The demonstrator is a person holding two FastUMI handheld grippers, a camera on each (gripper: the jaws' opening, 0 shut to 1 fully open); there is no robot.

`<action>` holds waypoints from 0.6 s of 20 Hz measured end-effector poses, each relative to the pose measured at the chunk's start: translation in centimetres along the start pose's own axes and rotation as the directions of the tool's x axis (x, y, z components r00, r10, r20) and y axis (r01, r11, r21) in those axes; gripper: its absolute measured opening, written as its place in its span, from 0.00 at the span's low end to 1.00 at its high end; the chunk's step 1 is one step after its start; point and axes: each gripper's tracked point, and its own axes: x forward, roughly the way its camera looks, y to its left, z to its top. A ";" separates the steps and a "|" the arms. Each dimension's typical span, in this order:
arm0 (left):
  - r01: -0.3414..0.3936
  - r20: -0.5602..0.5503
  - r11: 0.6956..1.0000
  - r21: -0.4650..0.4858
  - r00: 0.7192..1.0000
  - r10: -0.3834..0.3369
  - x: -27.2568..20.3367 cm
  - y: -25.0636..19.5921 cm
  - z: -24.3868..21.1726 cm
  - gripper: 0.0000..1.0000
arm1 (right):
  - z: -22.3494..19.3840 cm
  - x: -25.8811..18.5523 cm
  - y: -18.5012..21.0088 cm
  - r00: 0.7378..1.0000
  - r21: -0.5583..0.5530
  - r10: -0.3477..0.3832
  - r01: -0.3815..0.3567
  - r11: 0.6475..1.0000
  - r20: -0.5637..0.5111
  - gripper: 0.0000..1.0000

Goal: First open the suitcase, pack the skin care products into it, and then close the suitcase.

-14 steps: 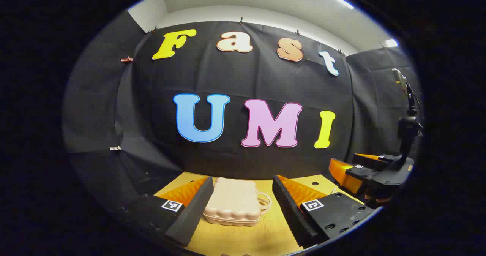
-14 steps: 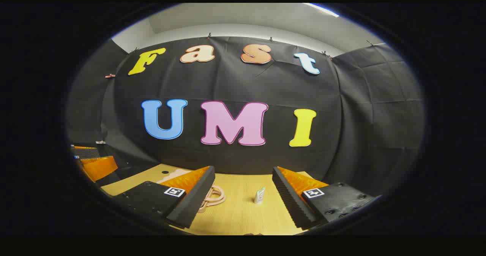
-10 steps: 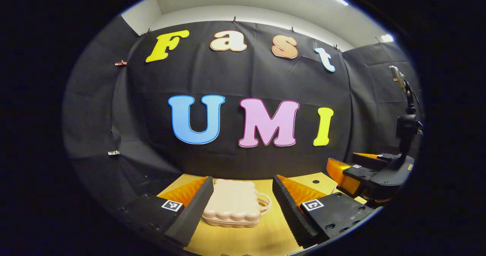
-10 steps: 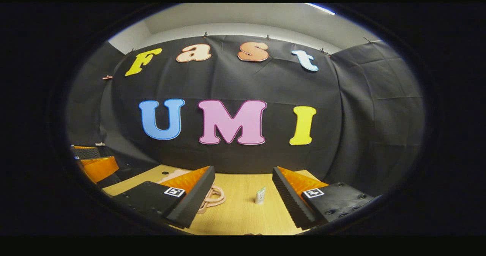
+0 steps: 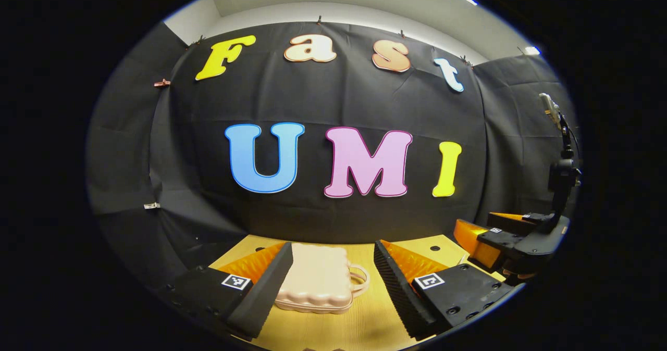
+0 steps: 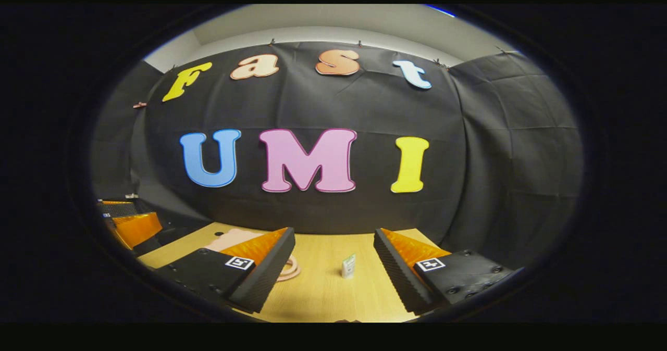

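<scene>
1. The left gripper (image 5: pixel 333 280) hung with its jaws spread wide and nothing between them; the fingers touched neither the table nor the case.
2. The right gripper (image 6: pixel 333 267) was likewise released, jaws wide apart and empty, poised above the wooden table (image 6: pixel 323 293).
3. The suitcase (image 5: pixel 318 283), a small pale pink shell with a scalloped edge, lay flat and closed on the table, straight ahead of the left gripper and framed between its fingers. Its looped handle (image 5: pixel 359 280) pointed right.
4. In the right gripper view a small skin care tube (image 6: pixel 348 266) stood upright on the table, right of the case's handle and apart from it.
5. The case looked like a light, rigid moulded plastic shell, probably smooth and inclined to slide when pushed. A sensible hold would be the lid's rim on the handle side, with the other gripper steadying the base.
6. The tube appeared light and easy to tip; pinching it across its body, low down, would likely suit best.
</scene>
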 end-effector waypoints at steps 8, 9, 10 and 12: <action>0.089 -0.026 0.996 -0.014 0.996 -0.089 4.5 -4.7 -1.6 0.98 | -0.1 0.2 -5.9 0.997 0.005 -0.072 0.072 0.997 0.022 0.96; 0.098 -0.037 0.995 -0.009 0.994 -0.098 5.4 -5.4 -2.2 0.98 | -0.4 0.3 -6.7 0.997 0.012 -0.078 0.078 0.997 0.017 0.96; 0.104 -0.053 0.995 -0.007 0.993 -0.104 6.6 -6.0 -2.9 0.98 | -0.7 0.4 -7.5 0.996 0.020 -0.083 0.083 0.996 0.012 0.94; 0.115 -0.105 0.993 -0.026 0.988 -0.117 9.7 -7.5 -5.0 0.98 | -1.3 0.6 -9.0 0.996 0.031 -0.087 0.087 0.996 0.006 0.96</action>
